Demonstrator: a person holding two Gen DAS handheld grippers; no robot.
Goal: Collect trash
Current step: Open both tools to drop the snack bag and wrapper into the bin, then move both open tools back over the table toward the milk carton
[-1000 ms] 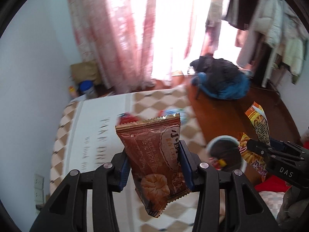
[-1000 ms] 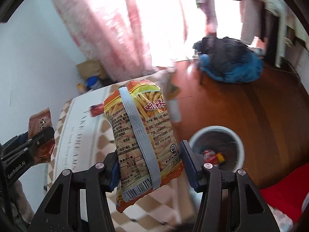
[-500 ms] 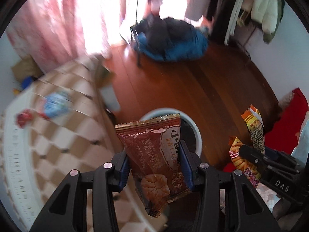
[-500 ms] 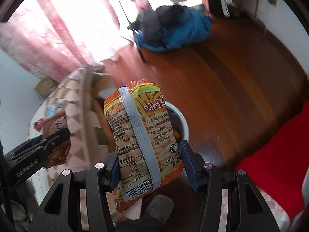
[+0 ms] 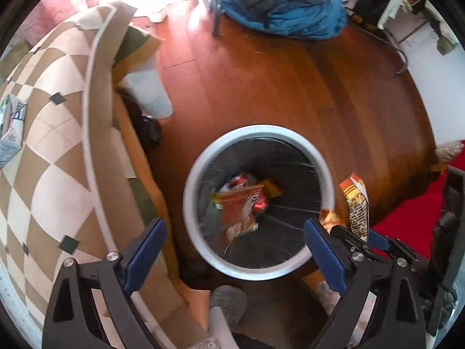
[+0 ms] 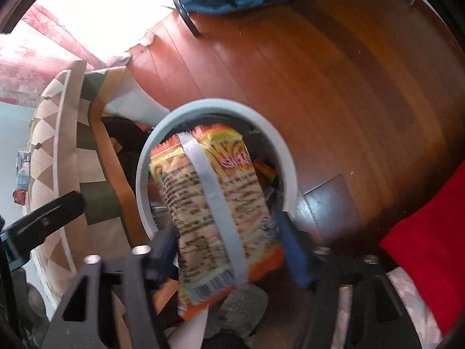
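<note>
Wooden floor [image 5: 261,81]; bin [image 5: 327,174]; brown packet [image 5: 242,206] inside

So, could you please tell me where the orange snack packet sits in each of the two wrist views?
Left wrist view: the orange snack packet is at the right, seen edge-on beside the bin rim, in the right hand-held gripper.
Right wrist view: it fills the centre, between the fingers, over the bin mouth.
Shared landmark: the round grey trash bin on the wooden floor.
</note>
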